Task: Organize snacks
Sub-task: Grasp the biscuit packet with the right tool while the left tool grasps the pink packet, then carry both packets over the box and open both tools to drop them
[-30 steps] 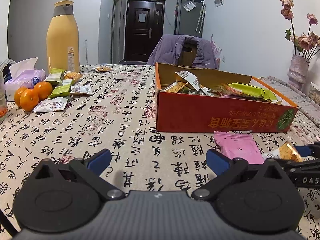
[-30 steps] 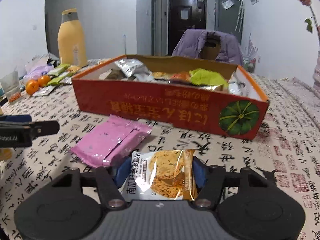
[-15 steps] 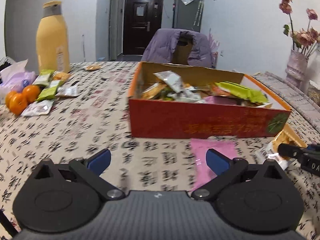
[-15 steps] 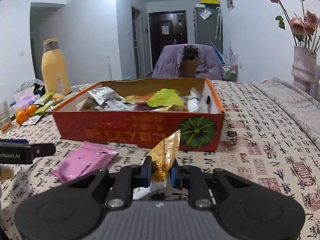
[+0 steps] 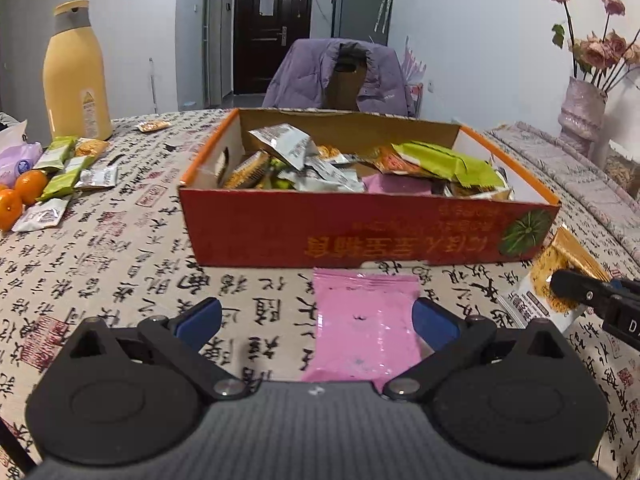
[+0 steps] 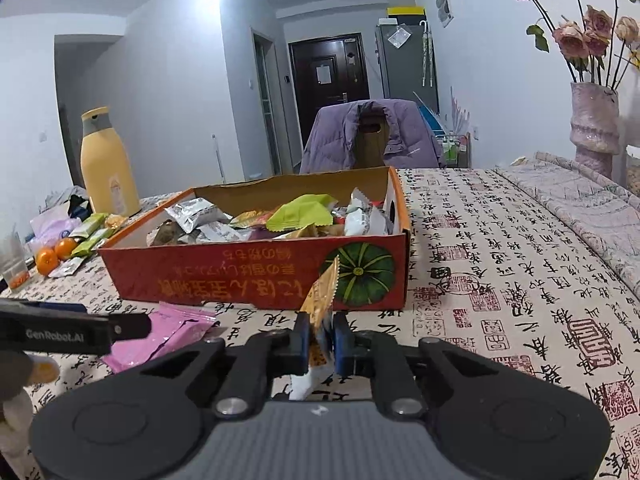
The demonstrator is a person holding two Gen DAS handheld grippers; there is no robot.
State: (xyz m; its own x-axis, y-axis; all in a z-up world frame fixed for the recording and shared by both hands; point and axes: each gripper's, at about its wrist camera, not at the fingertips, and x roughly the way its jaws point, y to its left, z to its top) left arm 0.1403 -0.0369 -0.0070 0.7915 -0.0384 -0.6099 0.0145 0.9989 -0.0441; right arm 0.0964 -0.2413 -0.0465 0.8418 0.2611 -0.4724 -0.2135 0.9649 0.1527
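Judging by the red box (image 5: 372, 232) already heaped with packets, sorting is well along: right tongs (image 6: 320, 330) pinch an orange snack (image 6: 322, 296) before it, left tongs (image 5: 316, 316) gape over the pink packet (image 5: 362, 324), and strays (image 5: 60, 176) remain across the desk (image 5: 120, 240).

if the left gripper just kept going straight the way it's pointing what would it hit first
Most likely the pink snack packet, which lies flat on the tablecloth between the open left gripper's fingers. Past it stands the red snack box. Depth is hard to judge through the fisheye.
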